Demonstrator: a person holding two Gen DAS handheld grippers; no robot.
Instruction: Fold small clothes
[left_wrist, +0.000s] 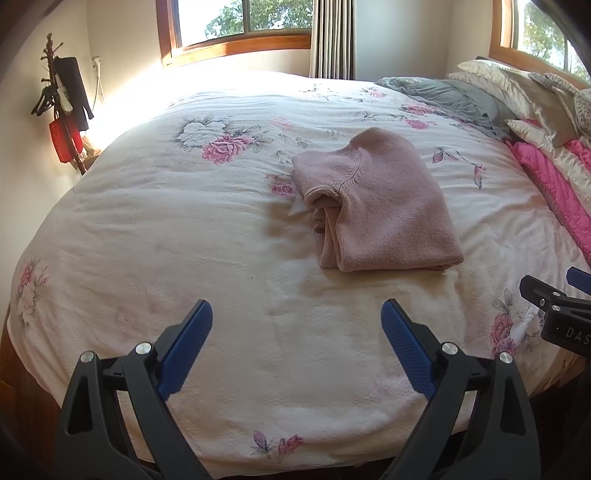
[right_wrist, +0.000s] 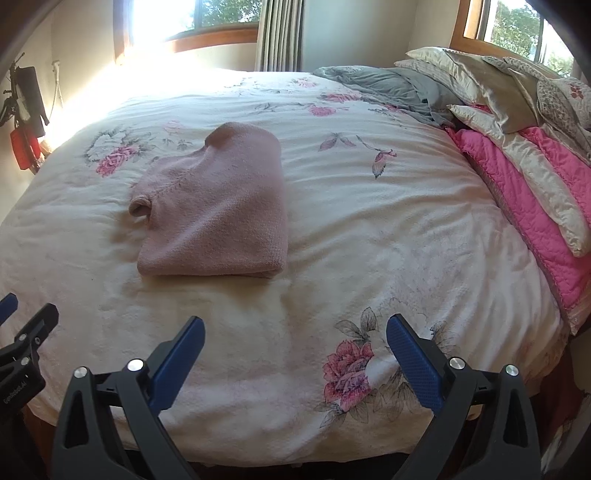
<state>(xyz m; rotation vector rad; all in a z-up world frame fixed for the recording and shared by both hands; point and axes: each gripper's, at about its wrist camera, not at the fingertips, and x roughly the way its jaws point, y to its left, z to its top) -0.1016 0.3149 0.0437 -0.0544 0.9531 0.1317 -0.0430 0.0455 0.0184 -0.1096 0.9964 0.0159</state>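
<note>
Sweater (left_wrist: 373, 206) folded (claws (left_wrist: 295, 321) clear)

harsh window (left_wrist: 243, 16) glare overexposes far bed (left_wrist: 155, 85); fisheye edges curved.

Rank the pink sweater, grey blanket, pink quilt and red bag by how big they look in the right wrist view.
1. Sweater and quilt: look alike, unranked
2. Grey blanket, farther off, so unsure
3. Red bag, smallest, cut by the frame edge
</note>
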